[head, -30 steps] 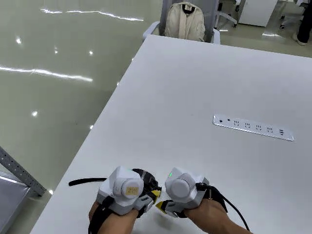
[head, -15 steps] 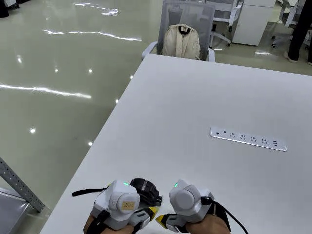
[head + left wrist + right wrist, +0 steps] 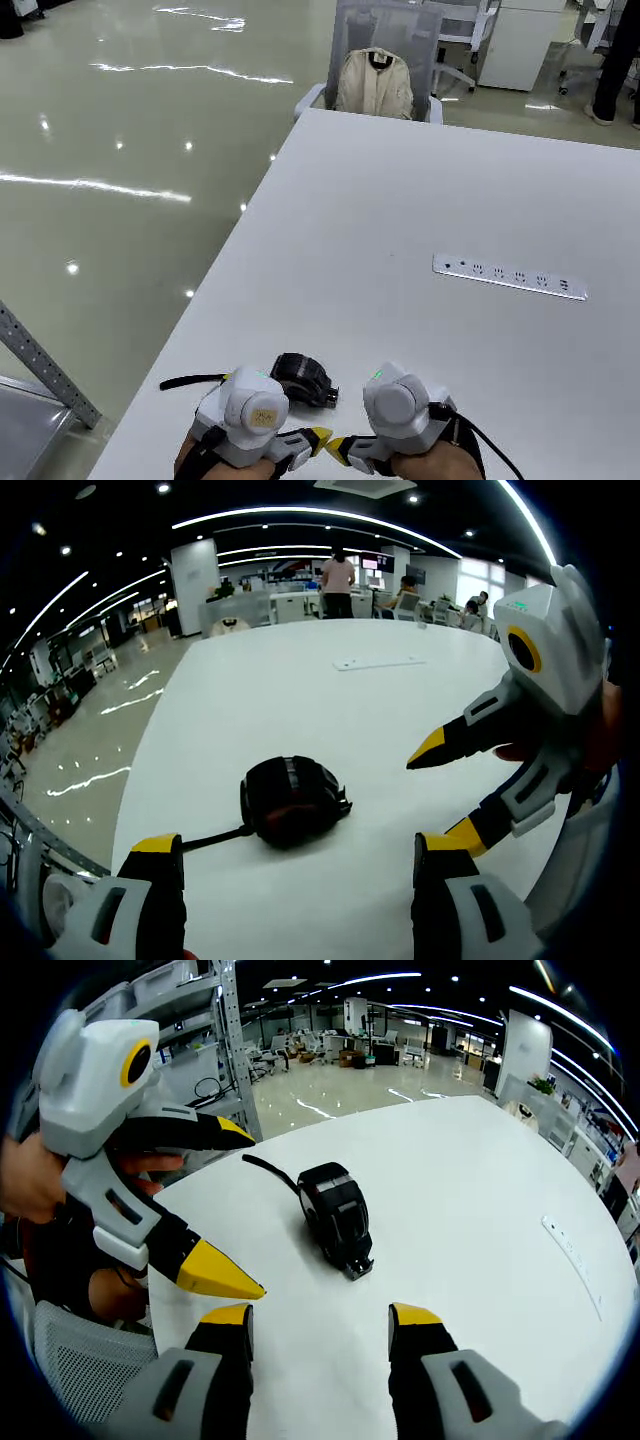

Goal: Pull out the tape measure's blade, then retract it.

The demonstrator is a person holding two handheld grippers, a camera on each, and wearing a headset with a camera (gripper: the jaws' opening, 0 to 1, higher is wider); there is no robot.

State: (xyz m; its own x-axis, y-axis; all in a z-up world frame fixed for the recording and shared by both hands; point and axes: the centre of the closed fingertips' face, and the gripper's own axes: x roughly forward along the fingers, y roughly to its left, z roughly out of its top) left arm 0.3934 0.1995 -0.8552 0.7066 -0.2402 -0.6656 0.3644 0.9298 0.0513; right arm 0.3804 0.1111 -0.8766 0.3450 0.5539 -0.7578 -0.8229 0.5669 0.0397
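White table (image 3: 380, 200) bears the tape (image 3: 303, 378) just beyond my left gripper (image 3: 298, 842) and right gripper (image 3: 320, 1312), both spread; glossy floor (image 3: 120, 200) left, chair (image 3: 400, 25) far.

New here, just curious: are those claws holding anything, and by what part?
Nothing is held. The left gripper and right gripper are open; the tape measure lies free on the table before them.

Black plastic tape measure case (image 3: 338, 1210): mostly matt, faint sheen. White workbench top (image 3: 400, 200): smooth, matt. Pale green floor (image 3: 120, 120): polished, glossy.
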